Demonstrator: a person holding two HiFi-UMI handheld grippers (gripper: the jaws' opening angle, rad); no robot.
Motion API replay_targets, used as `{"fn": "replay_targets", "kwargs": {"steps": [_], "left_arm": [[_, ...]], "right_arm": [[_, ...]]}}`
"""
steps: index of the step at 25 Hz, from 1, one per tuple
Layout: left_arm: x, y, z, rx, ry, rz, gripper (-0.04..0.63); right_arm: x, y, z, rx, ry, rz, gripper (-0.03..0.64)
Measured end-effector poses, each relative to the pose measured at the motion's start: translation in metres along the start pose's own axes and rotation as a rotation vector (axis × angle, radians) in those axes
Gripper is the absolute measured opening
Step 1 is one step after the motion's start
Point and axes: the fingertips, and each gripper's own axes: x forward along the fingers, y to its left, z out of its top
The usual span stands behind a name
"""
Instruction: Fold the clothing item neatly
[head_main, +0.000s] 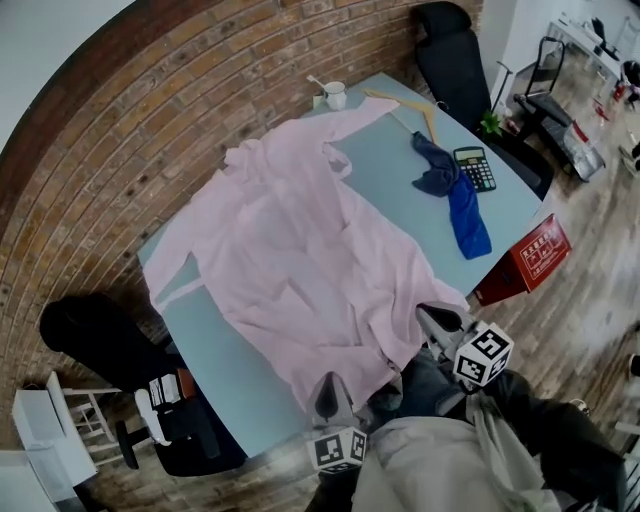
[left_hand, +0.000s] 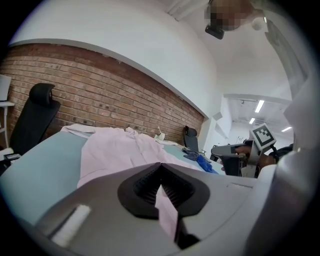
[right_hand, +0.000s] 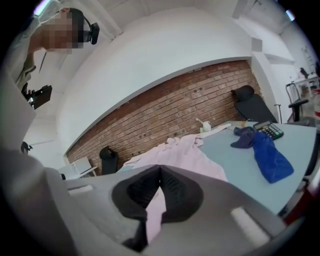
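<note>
A pale pink shirt (head_main: 290, 250) lies spread over the light blue table (head_main: 400, 165), its sleeves reaching toward the far corners. My left gripper (head_main: 327, 388) is at the near table edge, shut on the shirt's hem (left_hand: 165, 210); pink cloth runs out between its jaws. My right gripper (head_main: 432, 318) is at the near right corner of the shirt, shut on the hem there (right_hand: 156, 207). In the left gripper view the right gripper (left_hand: 231, 156) shows off to the right.
A blue cloth (head_main: 462, 205) and a calculator (head_main: 474, 167) lie on the table's right part, a wooden hanger (head_main: 405, 104) and a white cup (head_main: 334, 95) at the far end. Black chairs (head_main: 455, 60) stand around. A red box (head_main: 540, 250) sits by the right edge.
</note>
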Motion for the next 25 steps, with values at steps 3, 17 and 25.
{"fn": "replay_targets", "kwargs": {"steps": [3, 17, 25], "left_arm": [[0.023, 0.002, 0.021, -0.007, -0.031, -0.005, 0.008], [0.135, 0.014, 0.088, -0.121, -0.059, 0.109, 0.008], [0.180, 0.029, 0.074, -0.153, 0.002, 0.241, 0.008]], "right_arm": [[0.021, -0.024, 0.029, -0.015, 0.000, 0.007, -0.002], [0.208, -0.164, 0.187, -0.431, 0.147, -0.079, 0.258], [0.328, -0.310, 0.187, -0.454, 0.330, -0.223, 0.258]]}}
